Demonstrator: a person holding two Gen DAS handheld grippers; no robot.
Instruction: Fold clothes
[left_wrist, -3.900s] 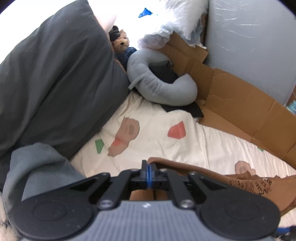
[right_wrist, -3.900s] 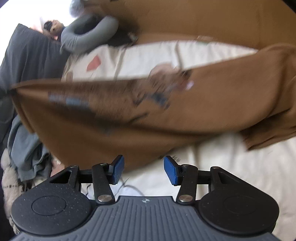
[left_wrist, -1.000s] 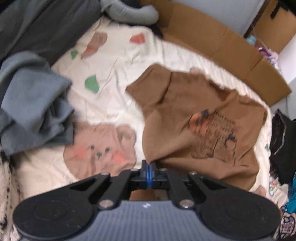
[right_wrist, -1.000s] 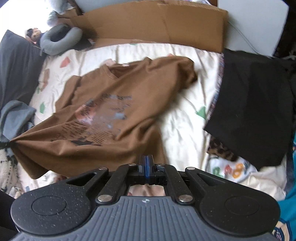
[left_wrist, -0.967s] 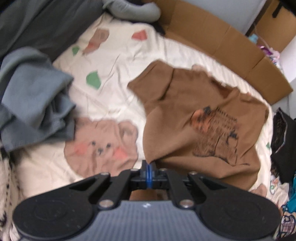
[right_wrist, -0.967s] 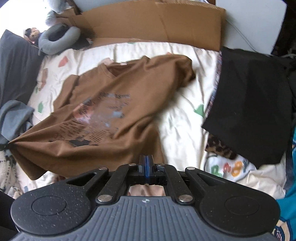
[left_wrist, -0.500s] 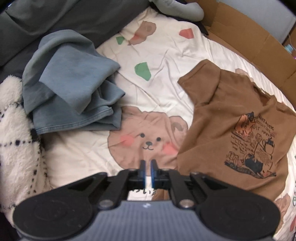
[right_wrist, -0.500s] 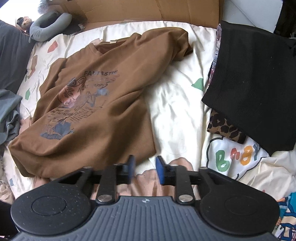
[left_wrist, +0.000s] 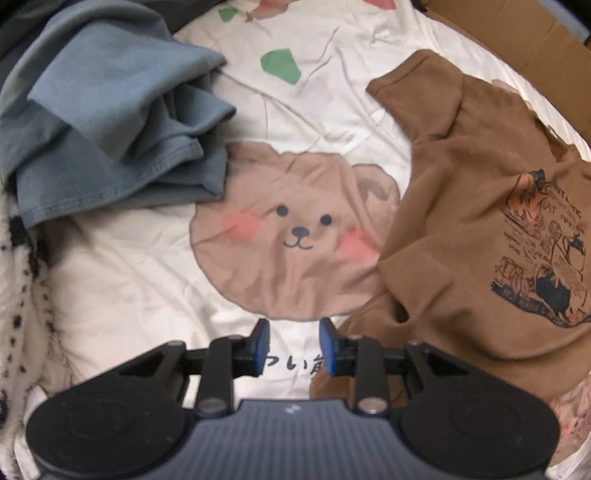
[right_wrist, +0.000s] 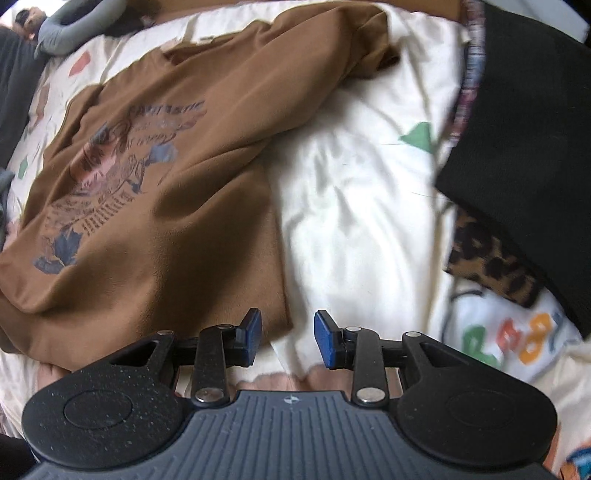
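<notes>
Both just let go: brown tee (right_wrist: 155, 177) now lies flat on the bed (right_wrist: 351, 206), ahead of the right hand-held gripper (right_wrist: 287, 339), jaws apart; left hand-held gripper (left_wrist: 294, 350) still opening, empty, so folding can start

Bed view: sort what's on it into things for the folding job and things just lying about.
For the job:
brown T-shirt, spread print-up
left gripper, jaws opening, nothing between them
right gripper, open, empty

Lying about:
blue-grey garment, crumpled
black cloth
leopard-print fabric
grey neck pillow
bear-print sheet
</notes>
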